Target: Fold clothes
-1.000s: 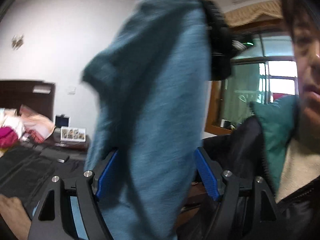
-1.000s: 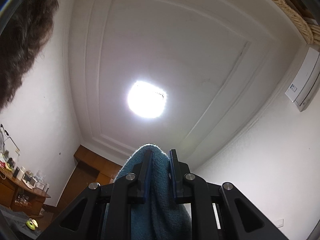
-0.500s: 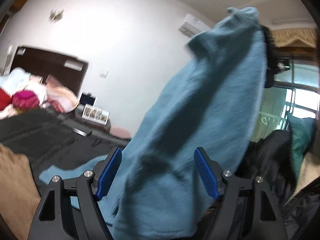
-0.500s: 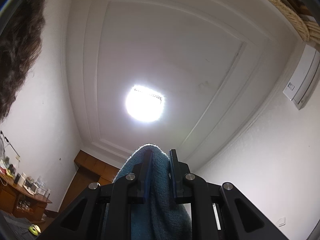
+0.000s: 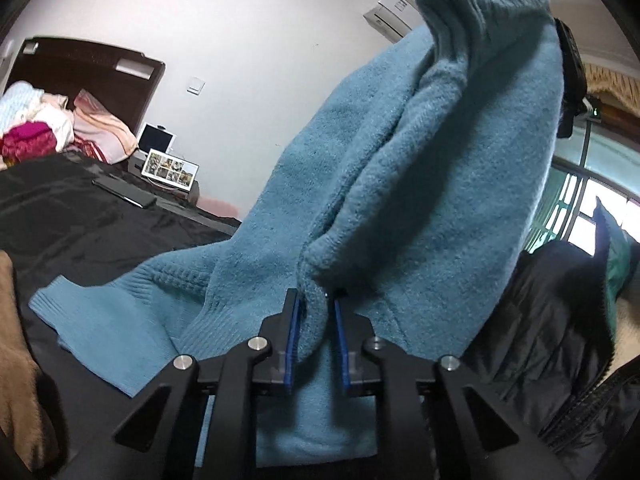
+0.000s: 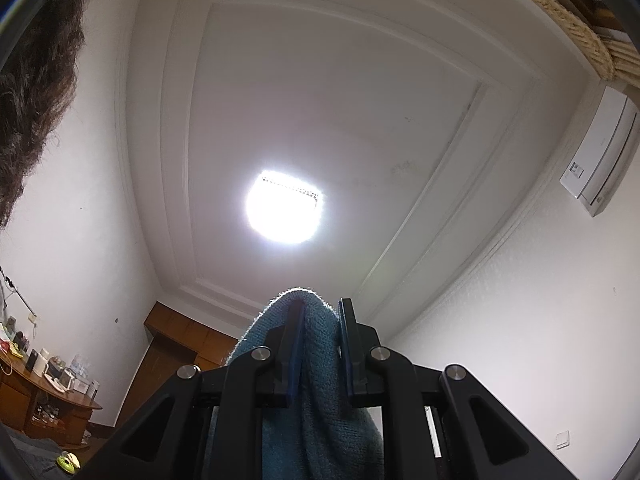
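Note:
A teal knitted sweater [image 5: 420, 168] hangs in the air, stretched from upper right down to the black bed cover. My left gripper [image 5: 315, 300] is shut on a bunched fold of the sweater near its middle. A ribbed cuff or hem [image 5: 80, 304] of it trails on the bed at lower left. In the right wrist view my right gripper [image 6: 320, 308] points at the ceiling and is shut on another part of the sweater [image 6: 320, 380], which drapes down between its fingers. The right gripper's black body [image 5: 570, 76] shows behind the sweater's top edge.
A bed with a black cover [image 5: 80, 216] lies to the left, with a dark headboard [image 5: 92, 64] and piled bedding [image 5: 36, 120]. A brown garment [image 5: 16, 360] sits at the lower left edge. A person in a dark jacket [image 5: 560, 320] stands at right. A ceiling lamp [image 6: 284, 210] glares overhead.
My left gripper, open around the hanging sweater before, has closed on a fold of it. The left view has swung toward the bed. The right gripper keeps its hold high up.

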`<state>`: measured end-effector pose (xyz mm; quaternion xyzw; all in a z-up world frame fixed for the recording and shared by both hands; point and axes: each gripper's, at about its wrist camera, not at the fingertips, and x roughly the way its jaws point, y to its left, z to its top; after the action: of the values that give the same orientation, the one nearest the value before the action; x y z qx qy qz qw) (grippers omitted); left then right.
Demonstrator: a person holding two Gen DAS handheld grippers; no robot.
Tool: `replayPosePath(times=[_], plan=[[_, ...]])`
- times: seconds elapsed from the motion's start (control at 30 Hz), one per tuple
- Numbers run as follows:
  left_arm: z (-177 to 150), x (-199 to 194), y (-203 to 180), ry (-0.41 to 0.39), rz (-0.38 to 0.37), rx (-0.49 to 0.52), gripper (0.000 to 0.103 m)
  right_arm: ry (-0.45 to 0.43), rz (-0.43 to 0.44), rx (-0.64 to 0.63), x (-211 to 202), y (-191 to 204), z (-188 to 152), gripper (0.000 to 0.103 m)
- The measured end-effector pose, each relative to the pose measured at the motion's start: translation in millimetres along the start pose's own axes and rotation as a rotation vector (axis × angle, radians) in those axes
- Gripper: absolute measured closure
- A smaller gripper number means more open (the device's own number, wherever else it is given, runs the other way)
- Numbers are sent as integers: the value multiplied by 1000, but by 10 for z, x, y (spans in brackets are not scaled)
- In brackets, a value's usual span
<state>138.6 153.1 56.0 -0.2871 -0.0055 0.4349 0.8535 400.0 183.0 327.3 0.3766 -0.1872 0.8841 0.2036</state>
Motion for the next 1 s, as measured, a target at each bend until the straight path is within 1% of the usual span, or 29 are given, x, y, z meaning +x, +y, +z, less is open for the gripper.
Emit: replayPosePath(times=[0.13,0.23,0.27,0.3,0.37,0.47,0.57,0.67,0.83,0.9,1.0], plan=[[39,63,-32,-15,-19,6,85,2,0,-12,33,47,-22,87],[72,81,-79,-34,2,12,85,6,-10,-13,-11,65,-47,87],[76,82,-92,-37,39,3,86,9,-15,-15,-26,69,-59,87],[81,94,-91,-40,88,-13,91,14,-22,-18,-39,72,-74,87],[91,103,-68,-53,165,-51,93,29,-45,-37,-31,72,-117,87],[134,-19,-53,-120,352,-81,94,51,-96,-90,19,50,-186,87],[258,-309,-76,-223,511,-101,94,75,-167,-140,76,-32,-268,87],[403,-573,-188,-331,653,-83,94,97,-242,-157,104,-179,-342,87],[503,-700,-401,-461,833,-33,94,148,-331,-149,129,-388,-512,87],[543,-751,-487,-513,905,-13,94,169,-354,-152,87,-437,-594,87],[604,-828,-615,-591,1013,19,94,223,-367,-134,31,-509,-766,87]])
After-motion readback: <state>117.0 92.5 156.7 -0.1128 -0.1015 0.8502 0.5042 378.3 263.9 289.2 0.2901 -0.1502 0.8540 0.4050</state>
